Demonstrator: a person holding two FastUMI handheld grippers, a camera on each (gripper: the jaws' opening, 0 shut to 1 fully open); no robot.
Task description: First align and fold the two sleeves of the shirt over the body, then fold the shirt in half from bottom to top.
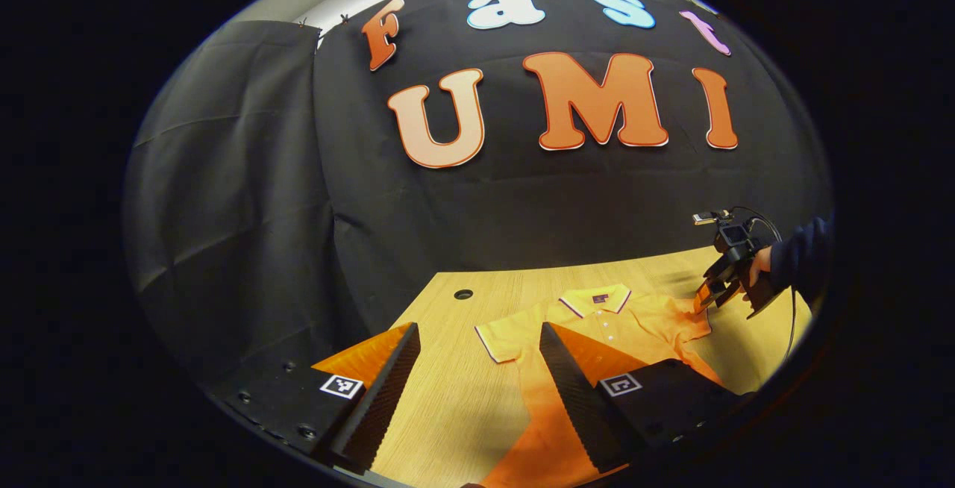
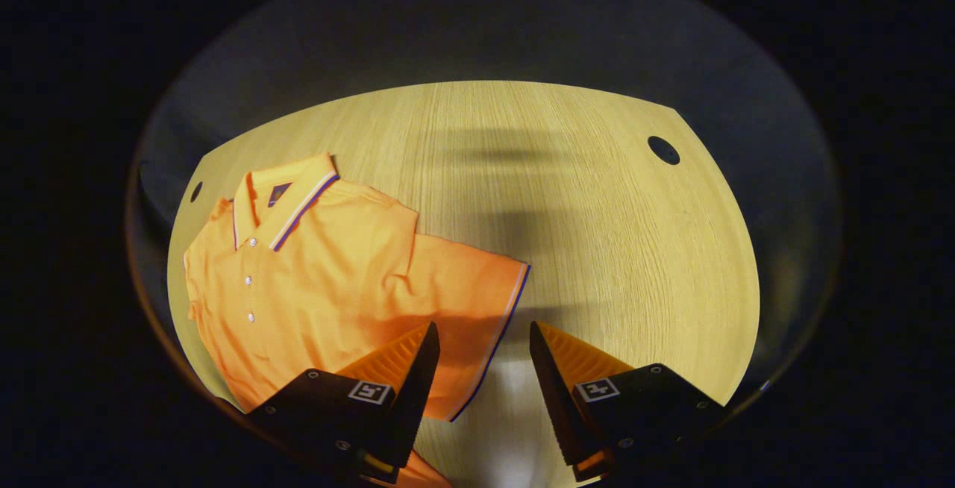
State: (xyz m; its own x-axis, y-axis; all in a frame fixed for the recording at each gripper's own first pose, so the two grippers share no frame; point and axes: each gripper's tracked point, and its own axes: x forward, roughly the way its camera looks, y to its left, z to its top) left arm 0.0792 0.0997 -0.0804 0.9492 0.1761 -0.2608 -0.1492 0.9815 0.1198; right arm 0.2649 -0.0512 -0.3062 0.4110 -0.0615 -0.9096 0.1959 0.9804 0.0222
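Black cloth hangs behind a pale wooden table (image 1: 448, 398), and an orange polo shirt (image 1: 612, 327) lies flat on it, front up, collar toward the cloth, buttons showing. Both short sleeves are spread out to the sides, not yet folded over the body.

Seen in the left gripper view, the left gripper (image 1: 477, 354) hangs above the table with its jaws wide apart, one finger over bare wood beside the shirt's sleeve, the other over the shirt's body. It holds nothing. Farther off, at the shirt's other sleeve, a hand in a dark sleeve holds the right gripper (image 1: 712, 290).

From the right gripper view, the right gripper (image 2: 483, 342) is spread wide, with the striped hem of the sleeve (image 2: 477, 301) running between its fingers. Whether either finger touches the fabric I cannot tell. A round hole (image 2: 663, 150) sits in the tabletop, well apart from the shirt.
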